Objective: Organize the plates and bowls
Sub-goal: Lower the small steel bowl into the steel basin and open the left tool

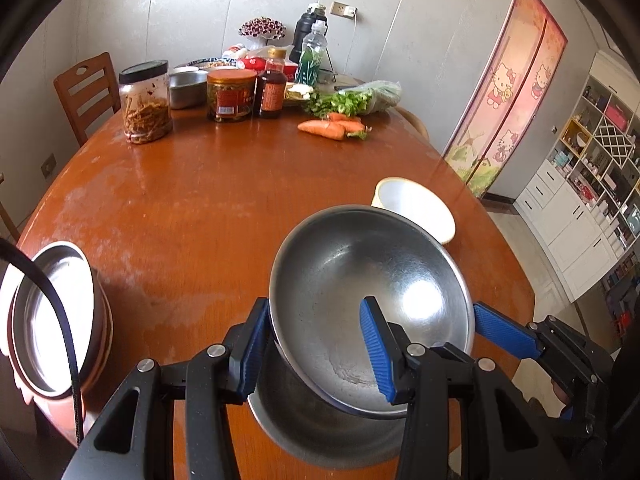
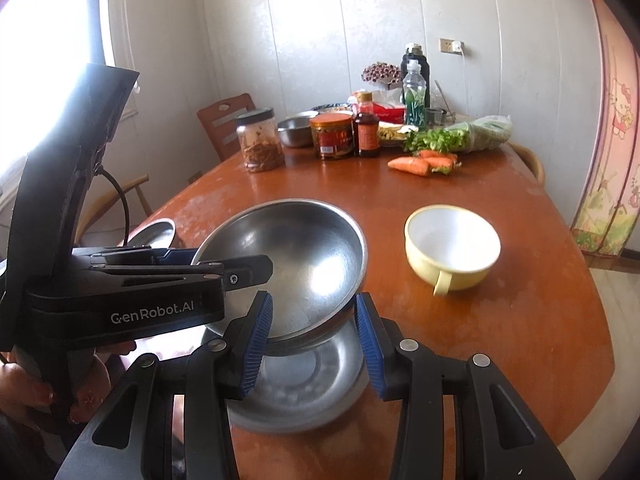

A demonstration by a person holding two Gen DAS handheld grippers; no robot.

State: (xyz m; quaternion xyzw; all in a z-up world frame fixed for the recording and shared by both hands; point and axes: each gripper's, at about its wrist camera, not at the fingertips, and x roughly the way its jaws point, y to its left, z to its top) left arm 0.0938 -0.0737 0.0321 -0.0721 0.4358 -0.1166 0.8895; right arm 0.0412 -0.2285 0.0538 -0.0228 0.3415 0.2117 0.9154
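Left wrist view: left gripper fingers clamp the steel bowl rim, tilted over a second steel bowl on the tabletop. Right gripper fingers narrow, straddling the lifted bowl's near rim; contact unclear. Yellow cup right, apart.

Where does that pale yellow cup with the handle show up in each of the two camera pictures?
Left wrist view: the yellow cup sits right of centre on the table, partly hidden behind the rim of the tilted steel bowl.
Right wrist view: the yellow cup stands in full sight right of centre, handle toward the camera, right of the steel bowl.
Shared landmark: the carrots beyond it on the table.
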